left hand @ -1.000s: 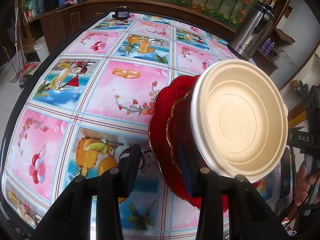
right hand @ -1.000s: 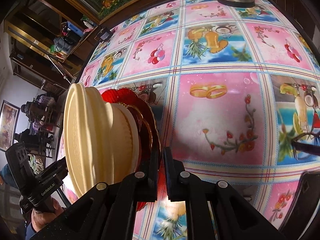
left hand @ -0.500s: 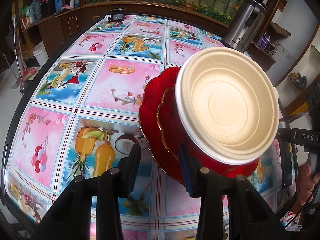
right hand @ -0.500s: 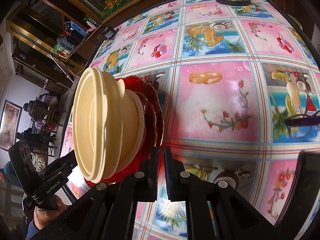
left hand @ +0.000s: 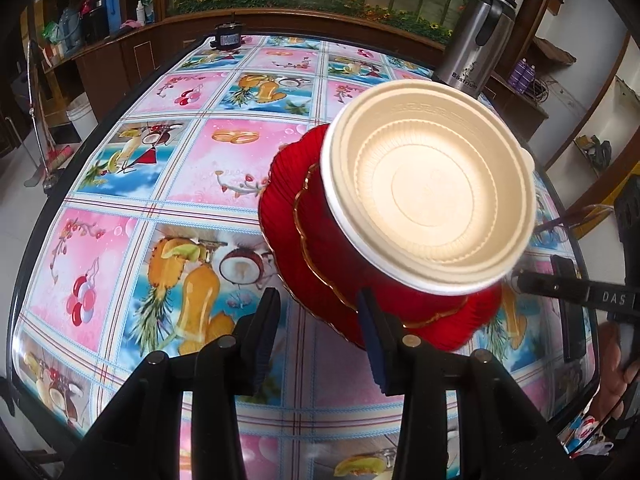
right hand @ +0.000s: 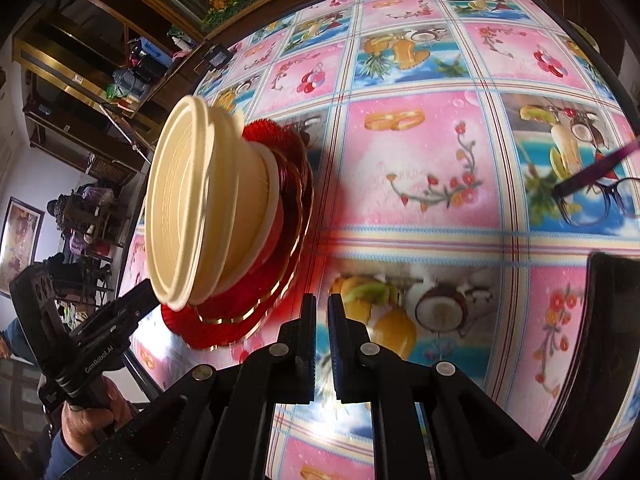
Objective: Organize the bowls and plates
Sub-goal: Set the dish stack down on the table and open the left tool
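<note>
1. Looking along the left gripper (left hand: 316, 334), the stack is already built: cream bowls (left hand: 430, 186) nested in a red bowl (left hand: 340, 236), all sitting on a red scalloped plate (left hand: 288, 200) with a gold rim. The stack rests on the fruit-patterned tablecloth (left hand: 160, 184), right of centre. No loose dishes show anywhere on the table, so I judge the organizing nearly or fully done.
2. In the same view, the left fingers stand spread wide and hold nothing; the right-hand finger (left hand: 370, 340) sits just beside the plate's near edge, though whether it touches I cannot tell. A steel thermos (left hand: 476, 44) stands at the far edge.
3. From the right wrist, the same stack (right hand: 212, 208) appears at left, with the left gripper's body below it.
4. The right gripper (right hand: 321, 340) hovers low over the cloth, its fingers nearly pressed together with a narrow gap, pinching nothing, near the plate rim. Spectacles (right hand: 600, 196) lie at right.
</note>
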{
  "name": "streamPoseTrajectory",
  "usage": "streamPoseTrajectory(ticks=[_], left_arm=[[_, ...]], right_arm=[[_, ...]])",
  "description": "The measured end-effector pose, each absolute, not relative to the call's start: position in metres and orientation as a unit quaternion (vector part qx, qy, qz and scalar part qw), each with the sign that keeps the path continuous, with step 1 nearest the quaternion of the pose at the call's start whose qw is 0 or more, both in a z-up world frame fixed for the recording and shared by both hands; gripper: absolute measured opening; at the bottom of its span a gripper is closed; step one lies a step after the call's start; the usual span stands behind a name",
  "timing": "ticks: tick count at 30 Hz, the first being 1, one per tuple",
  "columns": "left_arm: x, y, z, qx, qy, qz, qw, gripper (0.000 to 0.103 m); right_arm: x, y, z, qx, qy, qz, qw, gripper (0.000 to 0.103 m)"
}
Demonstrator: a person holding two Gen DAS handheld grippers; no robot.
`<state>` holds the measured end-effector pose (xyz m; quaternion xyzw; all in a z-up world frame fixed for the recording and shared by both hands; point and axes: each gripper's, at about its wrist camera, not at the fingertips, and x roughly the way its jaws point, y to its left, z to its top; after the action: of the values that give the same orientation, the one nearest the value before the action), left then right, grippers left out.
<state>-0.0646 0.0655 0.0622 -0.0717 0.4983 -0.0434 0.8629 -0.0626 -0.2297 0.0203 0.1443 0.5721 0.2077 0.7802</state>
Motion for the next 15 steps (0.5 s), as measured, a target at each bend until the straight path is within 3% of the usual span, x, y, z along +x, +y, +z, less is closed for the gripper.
streamPoseTrajectory(ticks=[5,12,15], left_arm=[[-0.084,0.052,0.065,-0.067,0.492,-0.051,0.866,0.048],[-0.118,0.036,0.07,-0.057,0.469,-0.074,0.878,0.078],[-0.123,0.03,0.077,-0.032,0.453,-0.058,0.889,0.091]], right_arm=[[-0.082,-0.223,0.019,0.116,0.568,0.215,0.786,0.008],[-0.118,-0.201,0.015,0.021,0.55,0.251,0.796,0.012],[-0.117,-0.2,0.014,0.014,0.547,0.253,0.798,0.024]])
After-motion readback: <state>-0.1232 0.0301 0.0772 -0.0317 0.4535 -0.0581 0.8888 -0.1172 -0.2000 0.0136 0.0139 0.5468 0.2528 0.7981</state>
